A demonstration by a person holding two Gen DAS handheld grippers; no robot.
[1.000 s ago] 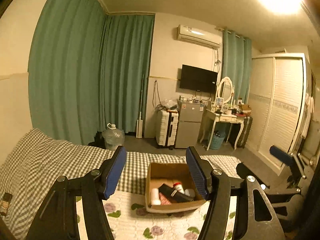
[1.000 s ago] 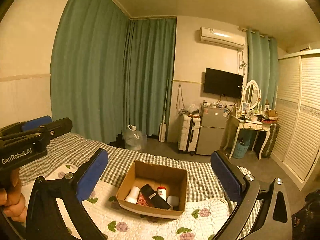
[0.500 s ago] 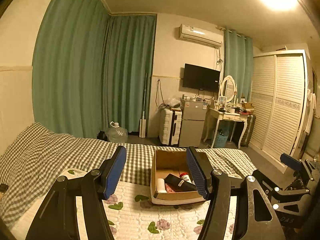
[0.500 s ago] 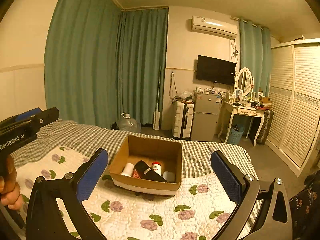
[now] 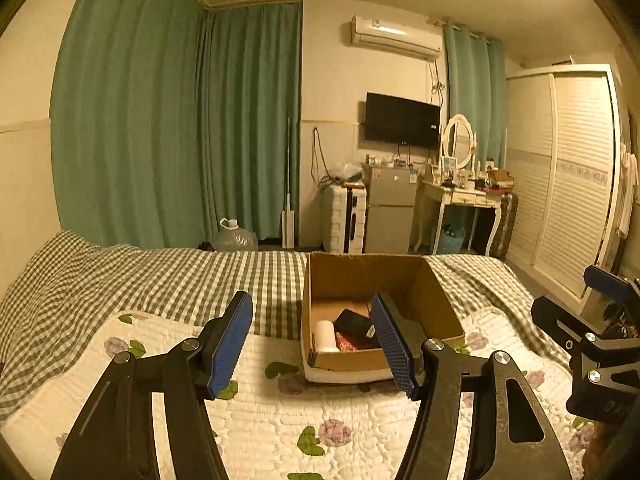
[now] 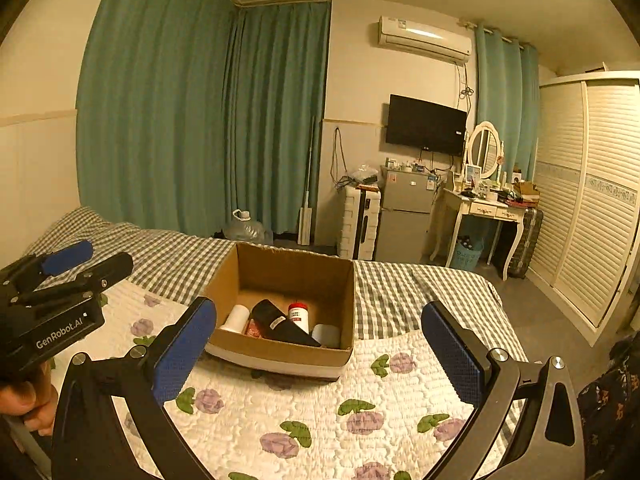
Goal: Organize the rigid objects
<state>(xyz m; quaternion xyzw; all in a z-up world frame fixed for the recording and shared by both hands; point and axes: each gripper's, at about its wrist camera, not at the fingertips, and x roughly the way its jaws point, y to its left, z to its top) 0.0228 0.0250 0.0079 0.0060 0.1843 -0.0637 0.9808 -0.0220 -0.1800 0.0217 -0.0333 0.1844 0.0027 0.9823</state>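
Observation:
An open cardboard box (image 6: pixel 244 264) (image 5: pixel 438 300) sits on the floral quilt of the bed. Inside lie a white cylinder (image 6: pixel 236 317) (image 5: pixel 327 334), a black flat object (image 6: pixel 280 322) (image 5: pixel 352 322), a white bottle with a red cap (image 6: pixel 298 314), a grey-white object (image 6: pixel 326 334) and something red patterned (image 6: pixel 253 330). My left gripper (image 5: pixel 314 344) is open and empty, hovering just before the box's near left corner. My right gripper (image 6: pixel 320 354) is open wide and empty, in front of the box. The left gripper also shows in the right wrist view (image 6: pixel 68 264).
The bed has a white floral quilt (image 6: pixel 320 412) over a grey checked sheet (image 5: pixel 160 280). Beyond the bed stand green curtains, a water jug (image 6: pixel 244 228), a white suitcase (image 6: pixel 360 220), a small fridge (image 6: pixel 404 216), a dressing table (image 6: pixel 484 208) and a white wardrobe (image 6: pixel 592 200).
Both grippers moved closer to the box, which now looks larger and nearer. Both stayed open and empty.

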